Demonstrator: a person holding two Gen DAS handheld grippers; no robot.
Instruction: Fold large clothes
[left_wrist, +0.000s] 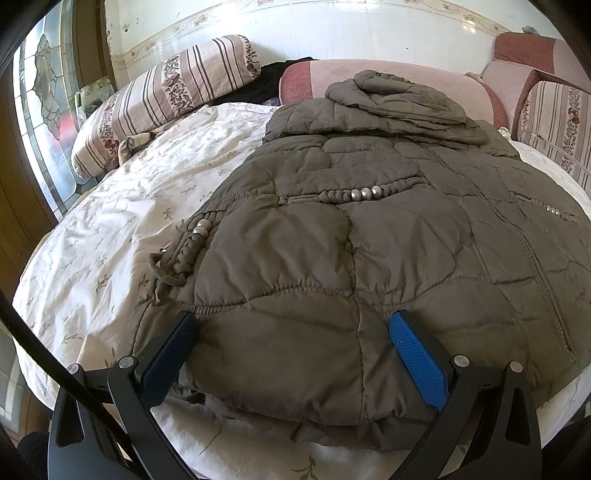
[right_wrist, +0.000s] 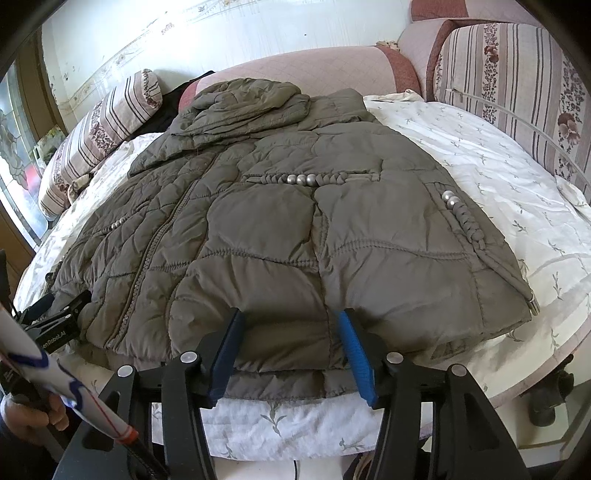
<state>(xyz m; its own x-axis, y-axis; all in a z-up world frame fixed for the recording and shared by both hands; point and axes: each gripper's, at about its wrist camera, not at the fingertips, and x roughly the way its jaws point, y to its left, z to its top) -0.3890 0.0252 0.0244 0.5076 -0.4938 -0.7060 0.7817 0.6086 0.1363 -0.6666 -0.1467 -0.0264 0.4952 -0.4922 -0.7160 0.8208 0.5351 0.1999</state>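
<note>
Left gripper (left_wrist: 293, 345) angled down at near hem of olive-brown quilted puffer jacket (left_wrist: 369, 229), jaws wide apart, hem between blue pads, no squeeze visible

Right gripper (right_wrist: 290, 343) angled down likewise, jaws apart astride hem, pads beside fabric; grip cannot tell

Jacket flat on white leaf-print bedsheet (right_wrist: 480, 177), long axis running away from cameras, hood (right_wrist: 247, 103) at far end, hem nearest

Striped floral bolster pillow (left_wrist: 166, 96) far left, pink padded headboard (right_wrist: 314, 70) behind, stained-glass window (left_wrist: 44, 92) left

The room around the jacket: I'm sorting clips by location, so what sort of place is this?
Most likely a bedroom at home. The jacket lies on a bed with a leaf-print sheet, striped floral pillows lean by the wall, and a stained-glass window is at the side.
</note>
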